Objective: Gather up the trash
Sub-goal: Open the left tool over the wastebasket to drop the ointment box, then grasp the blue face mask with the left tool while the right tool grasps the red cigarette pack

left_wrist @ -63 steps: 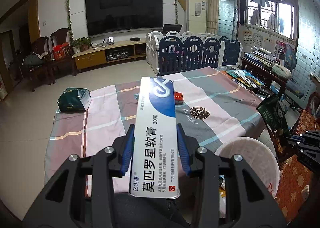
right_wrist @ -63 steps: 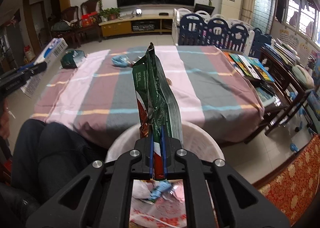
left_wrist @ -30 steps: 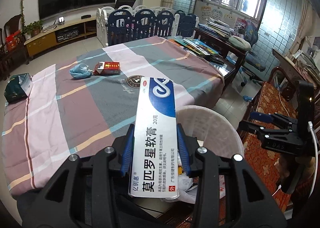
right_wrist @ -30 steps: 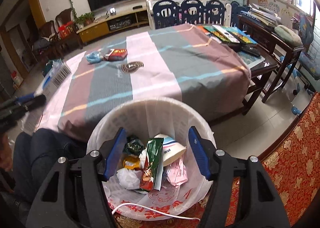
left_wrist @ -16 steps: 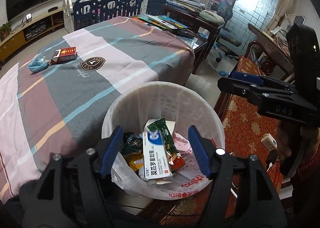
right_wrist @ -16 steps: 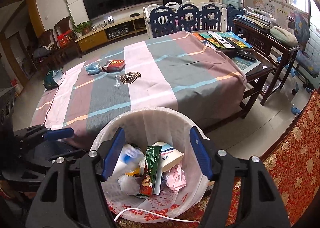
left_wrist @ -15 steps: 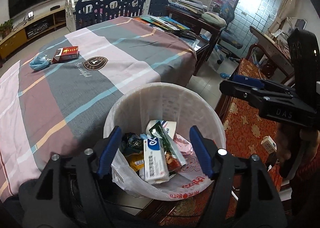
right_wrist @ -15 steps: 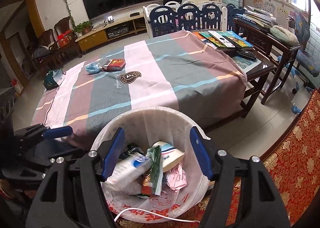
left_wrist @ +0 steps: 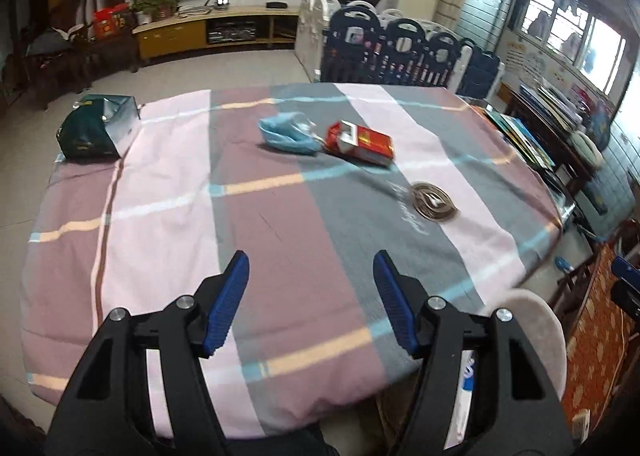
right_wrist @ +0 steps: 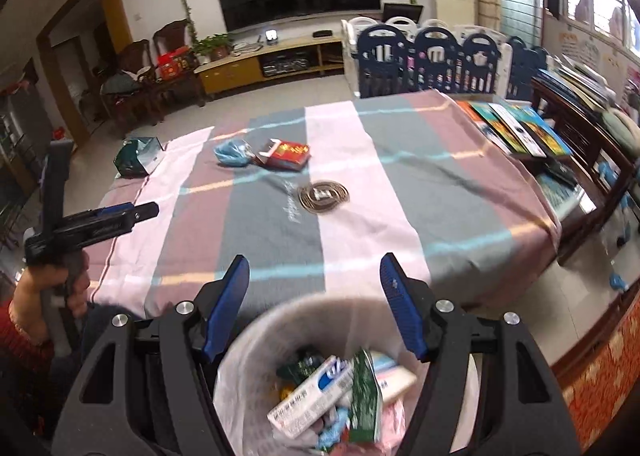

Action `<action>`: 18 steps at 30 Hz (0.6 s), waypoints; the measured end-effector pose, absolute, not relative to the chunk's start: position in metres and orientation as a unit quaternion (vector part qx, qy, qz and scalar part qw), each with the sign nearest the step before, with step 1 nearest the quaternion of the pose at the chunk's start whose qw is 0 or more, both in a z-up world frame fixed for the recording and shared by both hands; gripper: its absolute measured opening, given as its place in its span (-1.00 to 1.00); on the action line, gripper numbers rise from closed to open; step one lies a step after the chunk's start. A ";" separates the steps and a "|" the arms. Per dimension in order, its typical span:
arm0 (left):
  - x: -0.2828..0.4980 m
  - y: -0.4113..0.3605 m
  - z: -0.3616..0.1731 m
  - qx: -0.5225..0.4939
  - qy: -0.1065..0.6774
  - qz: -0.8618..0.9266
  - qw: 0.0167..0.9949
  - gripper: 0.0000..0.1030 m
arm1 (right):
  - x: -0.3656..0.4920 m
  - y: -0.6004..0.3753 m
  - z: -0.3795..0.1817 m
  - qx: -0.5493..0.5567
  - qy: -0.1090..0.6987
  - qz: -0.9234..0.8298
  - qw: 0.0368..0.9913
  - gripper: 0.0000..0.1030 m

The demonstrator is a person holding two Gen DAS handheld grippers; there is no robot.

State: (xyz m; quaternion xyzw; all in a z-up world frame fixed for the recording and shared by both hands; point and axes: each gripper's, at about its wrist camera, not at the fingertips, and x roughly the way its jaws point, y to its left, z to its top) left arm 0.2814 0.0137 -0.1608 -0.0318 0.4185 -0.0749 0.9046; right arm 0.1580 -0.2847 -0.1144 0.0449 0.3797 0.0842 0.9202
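Both empty: left gripper (left_wrist: 310,298) closing slightly, right gripper (right_wrist: 314,302) spread wide over the white plastic bin (right_wrist: 256,340). Red cardboard cigarette pack (left_wrist: 360,144) lies beside the crumpled blue mask (left_wrist: 286,132); I'd straddle its narrow sides, avoiding the mask.

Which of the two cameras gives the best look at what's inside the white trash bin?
The right wrist view. It looks down into the white trash bin, showing the white-and-blue box and a green wrapper lying among other trash. The left wrist view catches only part of the bin's rim at the lower right, behind a gripper arm, with almost none of its contents.
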 end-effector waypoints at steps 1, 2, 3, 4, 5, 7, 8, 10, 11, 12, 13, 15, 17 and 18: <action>0.296 0.019 -0.161 -0.034 0.416 -0.068 0.906 0.35 | 0.172 -0.280 -0.113 0.041 0.379 0.089 0.920 0.30; 0.311 0.024 -0.162 -0.036 0.413 -0.064 0.908 0.43 | 0.187 -0.277 -0.114 0.037 0.378 0.093 0.920 0.36; 0.328 0.029 -0.162 -0.037 0.408 -0.061 0.910 0.57 | 0.206 -0.271 -0.115 0.029 0.379 0.098 0.920 0.47; 0.344 0.033 -0.163 -0.038 0.401 -0.059 0.914 0.67 | 0.224 -0.264 -0.117 0.019 0.379 0.104 0.919 0.49; 0.354 0.034 -0.164 -0.037 0.396 -0.054 0.916 0.70 | 0.240 -0.259 -0.120 0.008 0.380 0.111 0.918 0.50; 0.382 0.038 -0.168 -0.030 0.391 -0.041 0.919 0.77 | 0.278 -0.241 -0.129 -0.026 0.385 0.134 0.913 0.53; 0.391 0.039 -0.170 -0.029 0.391 -0.038 0.919 0.77 | 0.299 -0.231 -0.136 -0.043 0.388 0.150 0.908 0.59; 0.410 0.041 -0.179 -0.036 0.393 -0.038 0.918 0.78 | 0.333 -0.214 -0.151 -0.081 0.389 0.164 0.903 0.66; 0.417 0.043 -0.182 -0.042 0.397 -0.038 0.916 0.78 | 0.344 -0.207 -0.157 -0.102 0.389 0.172 0.899 0.66; 0.420 0.046 -0.187 -0.052 0.396 -0.042 0.916 0.78 | 0.360 -0.197 -0.167 -0.136 0.387 0.181 0.894 0.66; 0.422 0.048 -0.190 -0.061 0.394 -0.048 0.916 0.80 | 0.371 -0.188 -0.175 -0.164 0.384 0.188 0.889 0.66; 0.427 0.051 -0.203 -0.070 0.397 -0.055 0.913 0.81 | 0.394 -0.174 -0.194 -0.207 0.376 0.206 0.879 0.66; 0.441 0.047 -0.215 -0.058 0.429 -0.056 0.899 0.81 | 0.415 -0.166 -0.211 -0.230 0.376 0.219 0.870 0.68; 0.448 0.046 -0.219 -0.047 0.434 -0.062 0.898 0.81 | 0.429 -0.163 -0.222 -0.238 0.379 0.226 0.865 0.69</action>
